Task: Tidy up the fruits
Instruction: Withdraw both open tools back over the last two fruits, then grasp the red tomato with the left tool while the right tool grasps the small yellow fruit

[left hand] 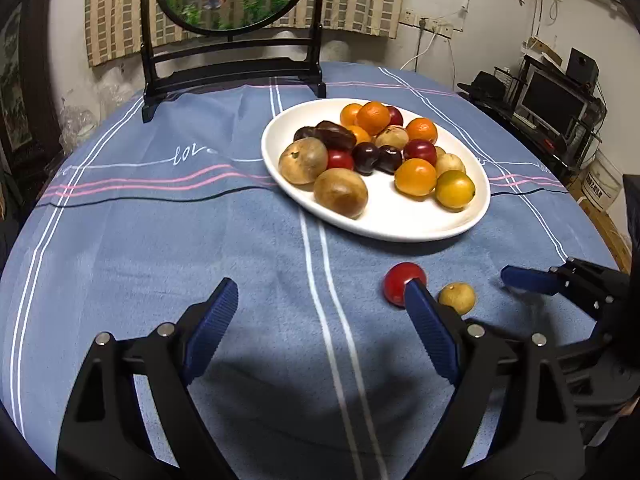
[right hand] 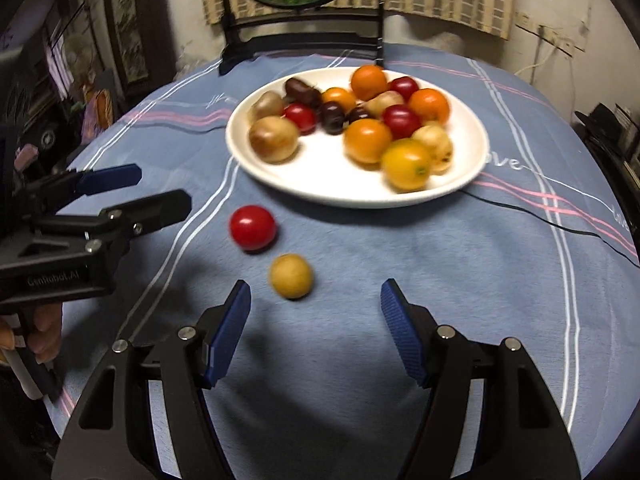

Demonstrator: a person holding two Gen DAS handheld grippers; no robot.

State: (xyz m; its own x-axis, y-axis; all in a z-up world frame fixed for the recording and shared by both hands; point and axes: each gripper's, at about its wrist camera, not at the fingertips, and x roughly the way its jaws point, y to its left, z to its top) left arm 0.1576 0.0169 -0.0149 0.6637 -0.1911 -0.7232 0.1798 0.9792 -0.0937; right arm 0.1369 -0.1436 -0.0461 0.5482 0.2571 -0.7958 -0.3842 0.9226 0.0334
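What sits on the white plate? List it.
The white plate holds a pile of orange, red, dark and brown fruits, some hidden beneath others. A red fruit and a tan fruit lie off it.

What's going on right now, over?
Both grippers open, empty. Tomato and longan loose on cloth, off the plate. Nothing blocking.

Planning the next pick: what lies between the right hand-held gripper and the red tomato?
The small round tan fruit, seen in the right wrist view, lies before the red tomato.
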